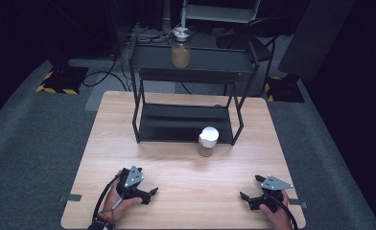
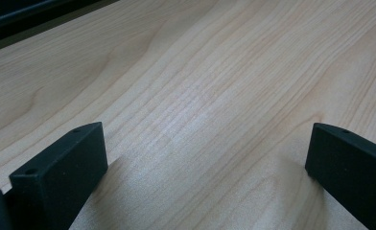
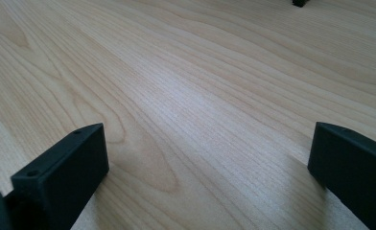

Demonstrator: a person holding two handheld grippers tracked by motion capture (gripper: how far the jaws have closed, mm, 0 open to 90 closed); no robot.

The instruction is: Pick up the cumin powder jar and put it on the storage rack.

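Observation:
A small jar with a white lid (image 1: 208, 141) stands on the wooden table (image 1: 186, 167) just in front of a black two-tier shelf (image 1: 191, 91). A glass jar with a silver lid (image 1: 181, 48), filled with tan contents, stands on the shelf's top tier. My left gripper (image 1: 150, 190) rests at the table's front left, open, held by a hand. In the left gripper view, its jaws (image 2: 205, 158) stand wide apart over bare wood. My right gripper (image 1: 249, 188) rests at the front right, open. Its jaws in the right gripper view (image 3: 207, 158) are also wide apart over bare wood.
The shelf's lower tier (image 1: 183, 122) holds nothing. A chair (image 1: 243, 28) and cables lie behind the table on grey carpet. Yellow-black striped bases (image 1: 61, 81) stand at the back left and back right. Tape tabs mark the table's front corners.

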